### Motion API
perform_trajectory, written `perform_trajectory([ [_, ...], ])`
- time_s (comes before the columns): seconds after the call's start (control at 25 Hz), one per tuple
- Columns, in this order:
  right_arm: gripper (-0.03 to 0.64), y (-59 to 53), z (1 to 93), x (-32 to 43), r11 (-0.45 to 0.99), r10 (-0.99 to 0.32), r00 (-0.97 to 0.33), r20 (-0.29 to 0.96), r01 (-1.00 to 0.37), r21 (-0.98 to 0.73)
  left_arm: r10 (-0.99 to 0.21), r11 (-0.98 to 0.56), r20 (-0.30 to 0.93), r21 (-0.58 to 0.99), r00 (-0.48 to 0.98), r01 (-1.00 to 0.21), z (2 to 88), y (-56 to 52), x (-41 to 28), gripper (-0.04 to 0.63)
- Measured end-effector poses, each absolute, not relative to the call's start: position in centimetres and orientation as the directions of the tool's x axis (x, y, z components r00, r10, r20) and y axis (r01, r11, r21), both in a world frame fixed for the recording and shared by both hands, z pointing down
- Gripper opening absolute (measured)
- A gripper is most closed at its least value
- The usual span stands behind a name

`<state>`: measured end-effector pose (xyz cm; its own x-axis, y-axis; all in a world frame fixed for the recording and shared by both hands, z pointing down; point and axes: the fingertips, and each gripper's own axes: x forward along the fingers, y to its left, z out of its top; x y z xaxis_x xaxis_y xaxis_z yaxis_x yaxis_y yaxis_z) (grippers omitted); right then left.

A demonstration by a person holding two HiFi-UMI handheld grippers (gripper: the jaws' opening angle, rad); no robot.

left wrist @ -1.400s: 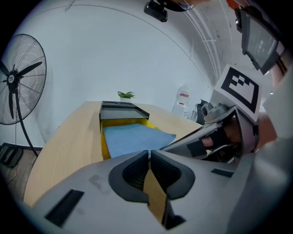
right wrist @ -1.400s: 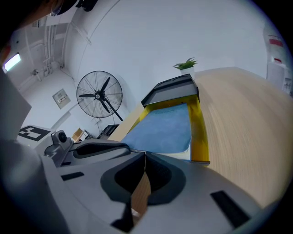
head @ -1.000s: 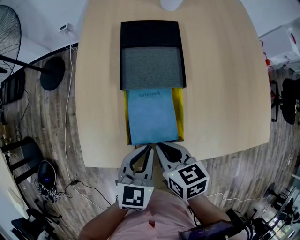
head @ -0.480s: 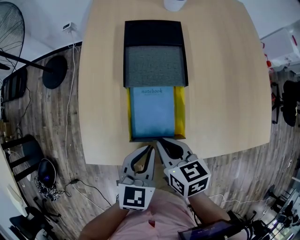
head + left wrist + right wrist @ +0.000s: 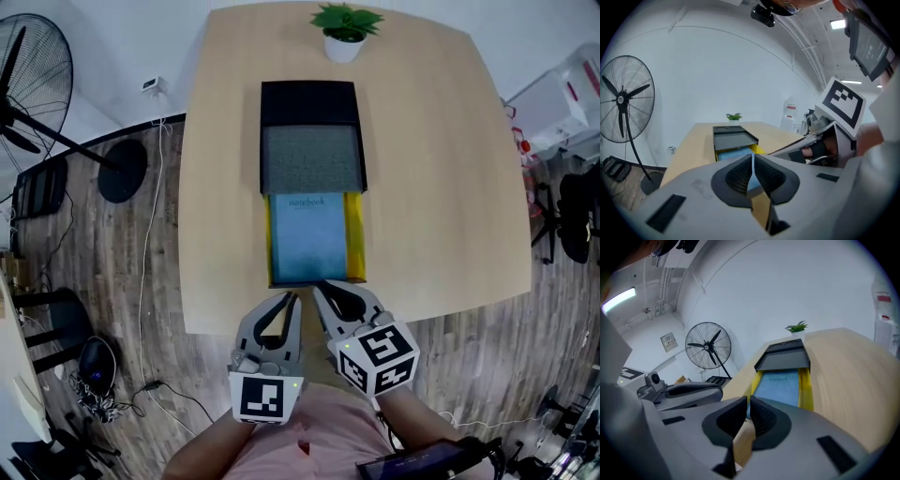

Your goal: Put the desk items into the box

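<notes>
The left gripper (image 5: 753, 161) has its jaws pressed together with nothing between them, and the right gripper (image 5: 748, 404) is the same, empty. Both hang at the near edge of the table (image 5: 431, 169), and the right tips are just beside the near end of the yellow tray (image 5: 354, 246). The blue notebook (image 5: 309, 239) lies inside this tray, which sticks out from under the black box (image 5: 311, 101) with its grey pad (image 5: 312, 159). No loose item shows on the table, only a potted plant (image 5: 346, 21) at the far end. The packing seems nearly done; probably the tray must be pushed in.
</notes>
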<state>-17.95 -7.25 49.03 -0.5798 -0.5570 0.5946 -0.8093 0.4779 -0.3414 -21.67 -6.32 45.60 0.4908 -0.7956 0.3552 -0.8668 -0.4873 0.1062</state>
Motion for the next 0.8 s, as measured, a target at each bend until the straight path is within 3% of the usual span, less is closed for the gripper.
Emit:
perform_trajectory([
  [0.32, 0.026, -8.4, 39.6, -19.5, 0.546, -0.673, -0.595, 0.44, -0.8, -0.248, -0.888, -0.429, 0.173, 0.017, 0.425, -0.903, 34.9, -7.5, -24.9, 0.025],
  [0.56, 0.026, -9.4, 30.7, -20.7, 0.57, -0.779, -0.578, 0.243, -0.815, -0.108, -0.918, -0.392, -0.021, -0.095, 0.395, -0.915, 26.3, -6.7, -26.9, 0.025],
  [0.8, 0.018, -9.1, 23.7, -21.8, 0.56, -0.828, -0.558, 0.058, -0.828, 0.026, -0.929, -0.341, -0.113, -0.101, 0.352, -0.934, 20.8, -6.9, -29.6, 0.025],
])
